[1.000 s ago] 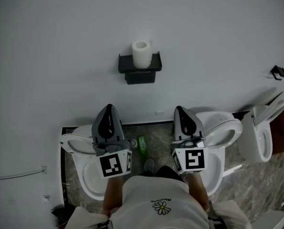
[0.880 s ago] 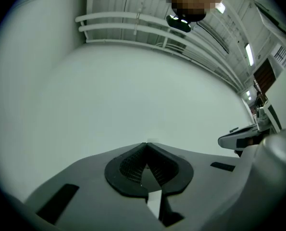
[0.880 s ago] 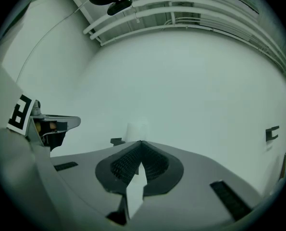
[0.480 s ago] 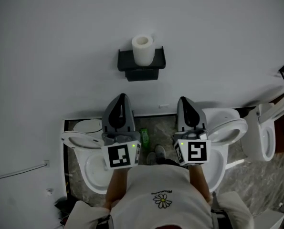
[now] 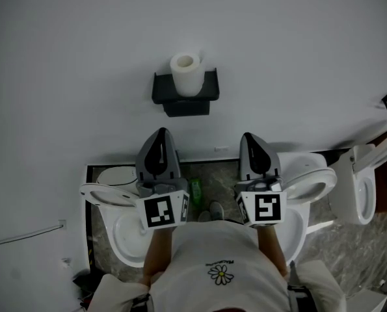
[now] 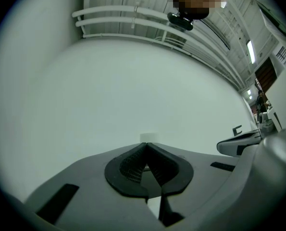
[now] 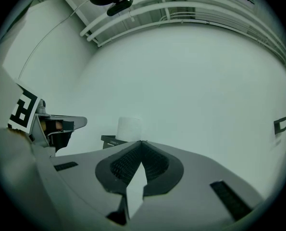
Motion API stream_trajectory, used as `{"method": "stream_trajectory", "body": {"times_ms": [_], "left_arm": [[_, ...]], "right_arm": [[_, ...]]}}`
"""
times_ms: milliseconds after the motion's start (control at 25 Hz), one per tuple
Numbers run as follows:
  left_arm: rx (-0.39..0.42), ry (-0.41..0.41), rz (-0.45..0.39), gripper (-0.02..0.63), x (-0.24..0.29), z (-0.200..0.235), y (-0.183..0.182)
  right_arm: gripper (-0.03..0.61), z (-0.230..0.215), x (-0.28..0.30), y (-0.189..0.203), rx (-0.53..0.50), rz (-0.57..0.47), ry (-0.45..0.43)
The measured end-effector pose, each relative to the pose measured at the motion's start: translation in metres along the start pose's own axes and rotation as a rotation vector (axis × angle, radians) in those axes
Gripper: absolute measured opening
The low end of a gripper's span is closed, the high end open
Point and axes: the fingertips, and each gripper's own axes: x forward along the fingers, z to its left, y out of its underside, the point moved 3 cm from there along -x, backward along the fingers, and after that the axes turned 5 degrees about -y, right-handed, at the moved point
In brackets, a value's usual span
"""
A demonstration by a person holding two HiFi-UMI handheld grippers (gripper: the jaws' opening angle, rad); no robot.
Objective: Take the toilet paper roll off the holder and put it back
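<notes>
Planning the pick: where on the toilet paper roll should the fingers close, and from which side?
Pinch the toilet paper roll across its upper sides, coming straight from the front. It stands upright on the holder, core up; wall behind, holder's raised ends flanking its base.

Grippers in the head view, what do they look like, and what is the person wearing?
The left gripper and right gripper are grey tapered shells with black inner faces, each carrying a white cube with black square markers. Their pads are black and ribbed. The person wears a white shirt with a small daisy print.
</notes>
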Motion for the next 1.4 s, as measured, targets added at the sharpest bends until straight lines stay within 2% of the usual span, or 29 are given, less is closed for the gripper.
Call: {"method": "stream_trajectory", "body": {"times_ms": [160,240,360,480,520,680,920,1400], "left_arm": [[-0.019,-0.01,0.046,0.017,0.005,-0.002,0.015],[-0.031,0.011,0.045,0.026,0.012,-0.005,0.008],[-0.037,0.068,-0.009,0.114,0.037,-0.01,-0.025],[-0.04,0.11,-0.021,0.278,0.069,-0.014,-0.045],[-0.039,0.115,-0.007,0.31,0.078,-0.014,-0.046],[-0.043,0.111,0.071,0.37,0.106,-0.017,-0.033],[-0.041,0.086,0.172,0.385,0.136,-0.023,-0.001],[0.034,0.093,0.273,0.394,0.164,-0.033,0.02]], "right_arm": [[0.011,-0.003,0.001,0.008,0.006,0.025,-0.006],[0.011,-0.004,0.001,0.007,0.009,0.028,-0.011],[0.011,-0.009,0.002,0.002,0.011,0.018,-0.008],[0.011,-0.015,0.003,-0.001,0.021,0.007,0.001],[0.011,-0.016,0.002,-0.002,0.023,0.005,0.004],[0.011,-0.022,-0.004,0.001,0.03,0.011,0.025],[0.009,-0.032,-0.009,0.009,0.049,0.036,0.065],[0.011,-0.038,-0.01,0.016,0.05,0.053,0.098]]}}
